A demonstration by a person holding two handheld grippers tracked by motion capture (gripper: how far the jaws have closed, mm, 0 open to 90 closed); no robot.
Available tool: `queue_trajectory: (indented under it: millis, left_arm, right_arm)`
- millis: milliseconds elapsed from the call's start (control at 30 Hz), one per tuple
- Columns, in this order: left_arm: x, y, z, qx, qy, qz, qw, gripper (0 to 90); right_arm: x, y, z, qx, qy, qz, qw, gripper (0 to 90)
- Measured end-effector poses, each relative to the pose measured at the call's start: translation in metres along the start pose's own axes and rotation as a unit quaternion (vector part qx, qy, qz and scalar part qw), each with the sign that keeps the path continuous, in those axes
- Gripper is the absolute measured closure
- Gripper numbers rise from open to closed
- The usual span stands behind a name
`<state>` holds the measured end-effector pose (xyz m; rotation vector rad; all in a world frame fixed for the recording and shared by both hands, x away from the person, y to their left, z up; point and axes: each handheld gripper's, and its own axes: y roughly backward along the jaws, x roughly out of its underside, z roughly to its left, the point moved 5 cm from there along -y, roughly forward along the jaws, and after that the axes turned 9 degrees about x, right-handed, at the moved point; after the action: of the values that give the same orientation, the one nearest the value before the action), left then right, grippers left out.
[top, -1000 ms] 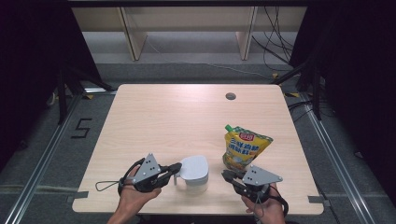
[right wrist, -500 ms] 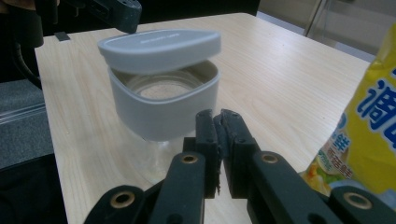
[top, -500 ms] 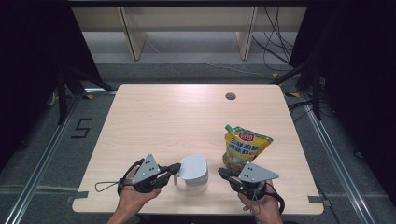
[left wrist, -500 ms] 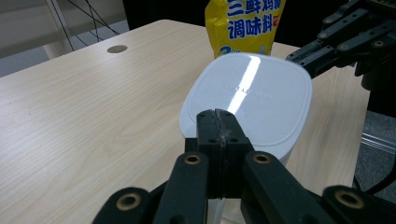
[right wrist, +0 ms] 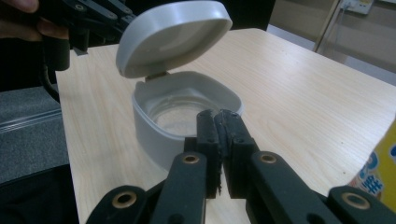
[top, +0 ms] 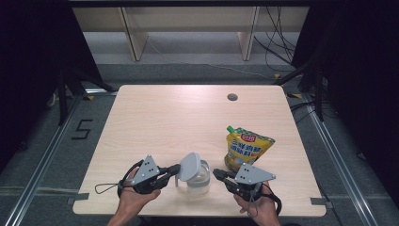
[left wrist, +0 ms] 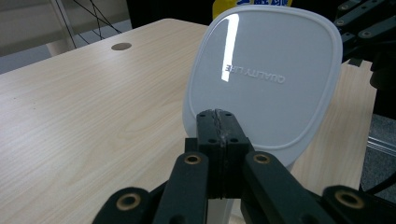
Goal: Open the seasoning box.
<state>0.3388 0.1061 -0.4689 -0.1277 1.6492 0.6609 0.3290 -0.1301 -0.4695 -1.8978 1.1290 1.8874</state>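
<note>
1. Pinching the lid (top: 189, 165) edge w/ your left gripper (top: 175, 169): jaws clenched on the lid's rim, lid tipped up nearly on edge, per the left gripper view (left wrist: 264, 77).
2. Lid stays hinged to the container (top: 200, 179), which sits near the table (top: 179, 117) front edge, between your two hands. In the right gripper view the container (right wrist: 182, 116) is open, its lid (right wrist: 173, 35) raised above the back wall.
3. Your right gripper (top: 217, 174): jaws clenched together, nothing between them, tips just beside the container's right side; can't tell if they touch the wall.
4. Yellow pouch (top: 245, 148) lies flat right of the container, just behind your right gripper, green cap pointing away from you.
5. Small round hole (top: 232, 97) in the tabletop sits far back, well apart from everything.
</note>
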Motion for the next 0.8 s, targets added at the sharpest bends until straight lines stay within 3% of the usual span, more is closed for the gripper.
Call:
queue_trajectory:
  millis: [567, 667, 800]
  left_arm:
    - [0.000, -0.001, 0.001, 0.001, 0.001, -0.001, 1.0000, 88.8]
    - [0.001, 0.000, 0.002, -0.002, -0.002, 0.001, 1.0000, 87.8]
    - [0.000, 0.004, 0.003, -0.004, 0.004, -0.006, 1.0000, 82.9]
  right_arm:
    - [-0.020, -0.013, 0.018, -0.047, -0.005, -0.012, 0.9988, 89.1]
    - [-0.023, -0.015, 0.021, -0.048, 0.008, -0.012, 0.9988, 89.1]
    - [-0.025, -0.015, 0.026, -0.047, 0.006, -0.005, 0.9989, 89.1]
